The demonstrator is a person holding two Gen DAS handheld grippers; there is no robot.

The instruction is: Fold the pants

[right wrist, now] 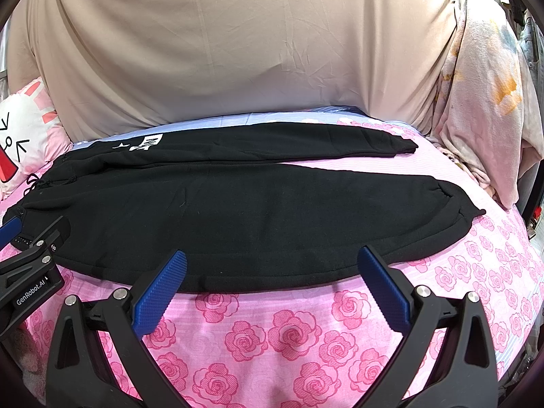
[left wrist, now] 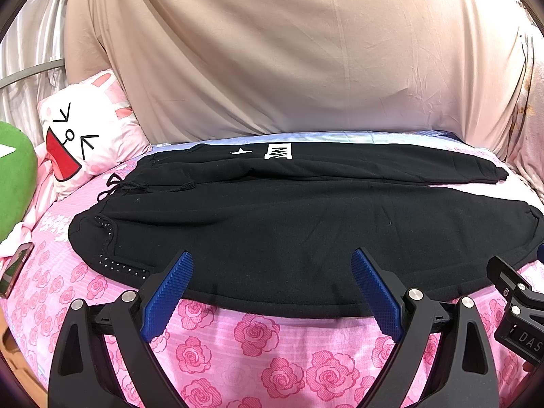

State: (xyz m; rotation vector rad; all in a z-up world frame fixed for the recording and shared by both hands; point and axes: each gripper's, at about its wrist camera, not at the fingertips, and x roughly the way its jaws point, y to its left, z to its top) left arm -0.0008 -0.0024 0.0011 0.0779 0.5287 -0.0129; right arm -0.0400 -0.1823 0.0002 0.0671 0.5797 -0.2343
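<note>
Black sweatpants (left wrist: 272, 224) lie flat across a bed with a pink rose sheet (left wrist: 272, 346), waistband and drawstring at the left, cuffs at the right. The two legs lie side by side, the far one bearing a white logo (left wrist: 278, 151). My left gripper (left wrist: 272, 261) is open and empty, its blue pads over the near edge of the near leg. My right gripper (right wrist: 272, 258) is open and empty, over the same near edge of the pants (right wrist: 238, 210) further toward the cuffs. Each gripper's body shows at the edge of the other's view.
A bunny-face pillow (left wrist: 81, 136) and a green plush (left wrist: 13, 176) sit at the left of the bed. A beige sheet (left wrist: 289, 51) hangs behind the bed. A bundle of pale bedding (right wrist: 482, 95) is at the right. A phone (left wrist: 15, 268) lies at the left edge.
</note>
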